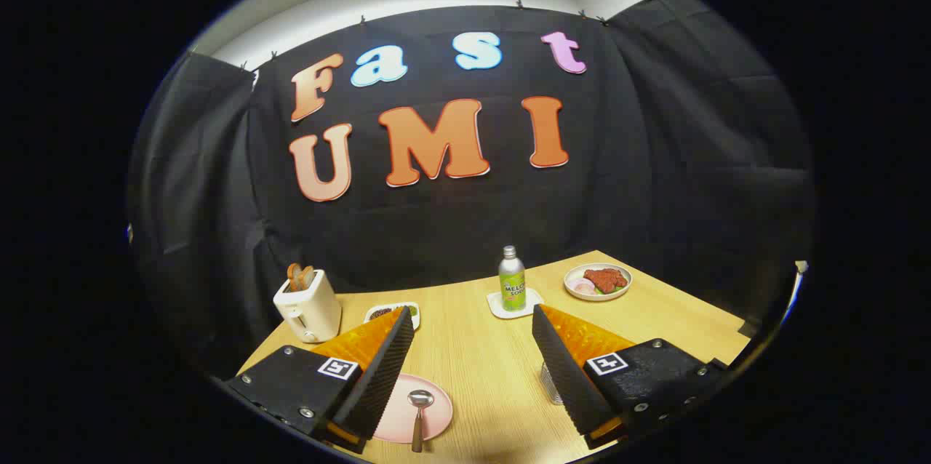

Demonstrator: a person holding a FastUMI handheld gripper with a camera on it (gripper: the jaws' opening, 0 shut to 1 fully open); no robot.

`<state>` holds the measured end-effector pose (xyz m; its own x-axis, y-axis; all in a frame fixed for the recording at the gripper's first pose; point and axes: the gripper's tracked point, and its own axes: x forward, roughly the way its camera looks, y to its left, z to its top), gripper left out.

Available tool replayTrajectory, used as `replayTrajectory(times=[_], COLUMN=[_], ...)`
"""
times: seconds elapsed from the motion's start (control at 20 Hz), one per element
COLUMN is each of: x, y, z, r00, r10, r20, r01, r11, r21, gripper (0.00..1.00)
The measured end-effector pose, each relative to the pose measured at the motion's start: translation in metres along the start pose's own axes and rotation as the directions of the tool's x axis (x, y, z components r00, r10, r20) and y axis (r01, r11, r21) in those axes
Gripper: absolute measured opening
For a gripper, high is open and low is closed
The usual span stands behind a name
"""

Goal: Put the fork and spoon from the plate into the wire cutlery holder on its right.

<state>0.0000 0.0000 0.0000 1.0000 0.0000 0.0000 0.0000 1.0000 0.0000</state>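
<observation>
The jaws (473, 326) stand wide apart over the tabletop (480, 369), gripping nothing. Between them lies the spoon (419, 413) on the pink plate (429, 417) (its left side hidden behind one finger). The wire cutlery holder (550, 385) peeks out beside the right finger.

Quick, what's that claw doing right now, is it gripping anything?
Claw: open, holding nothing; a metal spoon on the round pink plate lies between its fingers.
</observation>
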Motion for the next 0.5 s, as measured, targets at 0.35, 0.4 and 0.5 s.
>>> replayTrajectory(times=[0.35,0.4,0.5], x=[-0.006,-0.008,-0.009], y=[0.023,0.022,0.024], z=[-0.002,-0.001,0.0], r00=[0.998,0.999,0.998], r10=[0.055,0.053,0.056], r20=[-0.003,-0.003,0.004], r01=[-0.056,-0.053,-0.056], r11=[0.997,0.996,0.995], r21=[-0.052,-0.073,-0.078], gripper=[0.99,0.98,0.98])
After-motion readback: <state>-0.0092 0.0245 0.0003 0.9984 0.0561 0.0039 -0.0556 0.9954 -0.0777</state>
